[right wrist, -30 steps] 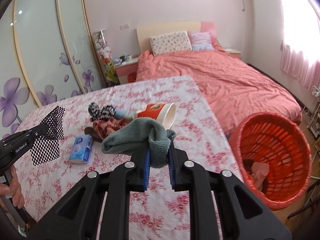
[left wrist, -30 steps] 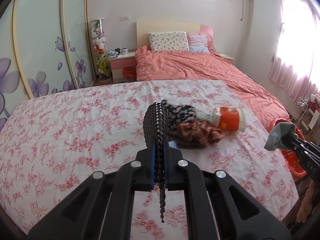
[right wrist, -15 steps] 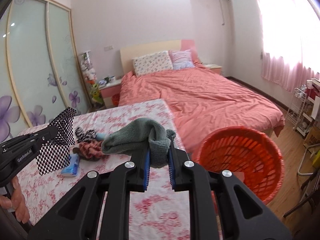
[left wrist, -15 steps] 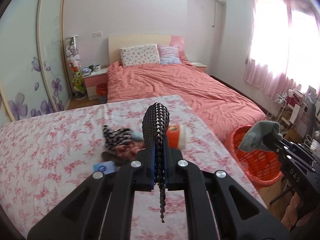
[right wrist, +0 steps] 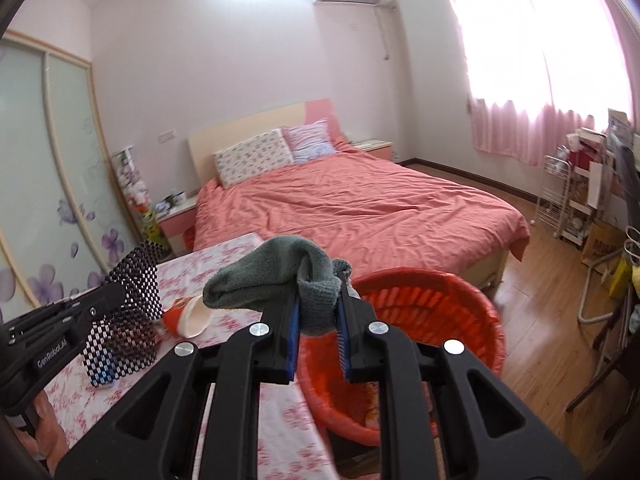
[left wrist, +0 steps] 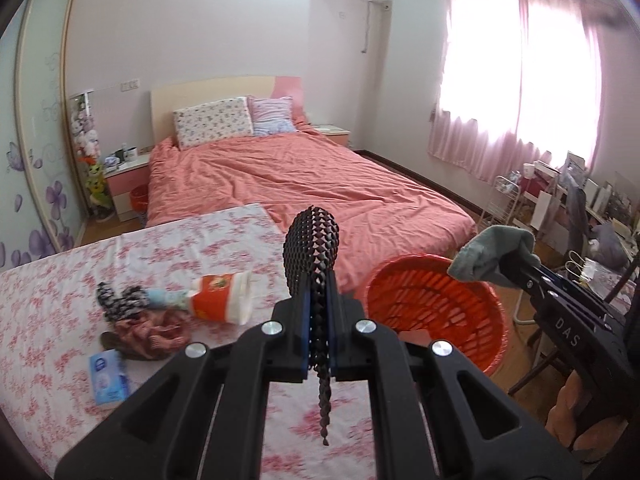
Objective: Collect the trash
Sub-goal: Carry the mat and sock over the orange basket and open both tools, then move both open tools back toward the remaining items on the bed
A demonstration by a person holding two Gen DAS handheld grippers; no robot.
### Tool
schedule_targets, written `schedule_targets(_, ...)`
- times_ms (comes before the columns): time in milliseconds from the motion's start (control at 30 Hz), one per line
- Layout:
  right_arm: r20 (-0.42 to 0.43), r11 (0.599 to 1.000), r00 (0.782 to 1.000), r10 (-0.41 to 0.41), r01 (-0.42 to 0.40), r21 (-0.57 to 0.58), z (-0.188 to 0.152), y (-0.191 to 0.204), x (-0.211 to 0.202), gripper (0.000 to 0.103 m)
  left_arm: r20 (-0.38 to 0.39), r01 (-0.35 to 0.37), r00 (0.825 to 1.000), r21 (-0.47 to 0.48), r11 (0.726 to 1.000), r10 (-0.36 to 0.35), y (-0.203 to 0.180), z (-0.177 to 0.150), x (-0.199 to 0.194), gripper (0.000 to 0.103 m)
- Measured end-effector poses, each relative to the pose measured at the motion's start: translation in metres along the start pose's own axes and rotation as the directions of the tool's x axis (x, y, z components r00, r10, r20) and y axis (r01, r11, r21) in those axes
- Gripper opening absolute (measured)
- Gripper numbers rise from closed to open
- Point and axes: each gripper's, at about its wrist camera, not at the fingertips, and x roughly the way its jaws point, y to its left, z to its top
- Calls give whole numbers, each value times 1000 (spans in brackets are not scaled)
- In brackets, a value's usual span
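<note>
My left gripper [left wrist: 318,300] is shut on a black mesh net [left wrist: 312,244], held above the floral table [left wrist: 52,292]; it also shows in the right wrist view [right wrist: 128,300]. My right gripper [right wrist: 318,308] is shut on a grey sock [right wrist: 276,276] and holds it above the near rim of the orange basket [right wrist: 436,304]. The sock [left wrist: 492,254] hangs over the basket [left wrist: 432,312] in the left wrist view. A red and white paper cup [left wrist: 222,298] lies on its side on the table.
Patterned cloths [left wrist: 140,316] and a blue tissue pack [left wrist: 108,378] lie near the cup. A pink bed [left wrist: 296,180] stands behind the table. A white wire rack [right wrist: 560,200] and chair legs [right wrist: 596,300] stand on the wooden floor at right.
Both grippers have swung to the right, away from the table's middle. The grey sock has moved from beside the basket to above its rim. Both stay shut on their loads.
</note>
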Motion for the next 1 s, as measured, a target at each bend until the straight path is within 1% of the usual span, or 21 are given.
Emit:
schedule_targets(200, -1, 997, 999, -46, 46, 62, 2, -32, 11, 16, -15, 74, 997, 27, 997, -74, -35, 3, 25, 8)
schedule_targets(367, -13, 992, 997, -70, 71, 107, 1, -53, 23, 16, -44, 130, 991, 38, 991, -128, -62, 1, 51, 8)
schedule_targets(467, -24, 987, 997, -77, 79, 140, 1, -66, 31, 16, -58, 154, 987, 45, 987, -151, -76, -1, 65, 8)
schedule_targets(600, -48, 980, 996, -72, 79, 181, -2, -79, 39, 16, -78, 181, 981, 34, 983, -178, -85, -1, 83, 8)
schedule_targets(700, -70, 976, 996, -63, 76, 203, -4, -88, 50, 18, -97, 185, 979, 28, 982, -182, -91, -4, 99, 9)
schedule_targets(767, -89, 973, 994, -61, 79, 218, -7, -92, 59, 20, -112, 172, 979, 25, 985, -168, -91, -6, 110, 13)
schedule_targets(800, -100, 972, 994, -52, 74, 222, -8, -95, 63, 23, -124, 164, 979, 21, 986, -161, -90, -8, 117, 19)
schedule_targets(833, -107, 972, 993, -49, 72, 223, -10, -96, 65, 29, -135, 157, 979, 16, 987, -154, -88, -11, 121, 25)
schedule_targets(867, -117, 973, 992, -53, 78, 219, -12, -96, 68, 35, -147, 151, 978, 12, 988, -148, -85, -14, 126, 27)
schedule_targets(900, -123, 974, 991, -57, 83, 212, -15, -96, 69, 38, -153, 147, 978, 10, 989, -144, -83, -17, 129, 32)
schedule_targets(933, -130, 975, 990, -59, 85, 206, -17, -95, 70, 44, -158, 140, 978, 9, 990, -136, -80, -19, 130, 35)
schedule_targets(1000, -143, 976, 987, -74, 101, 193, -22, -93, 71, 47, -166, 112, 980, 12, 994, -109, -73, -23, 133, 38)
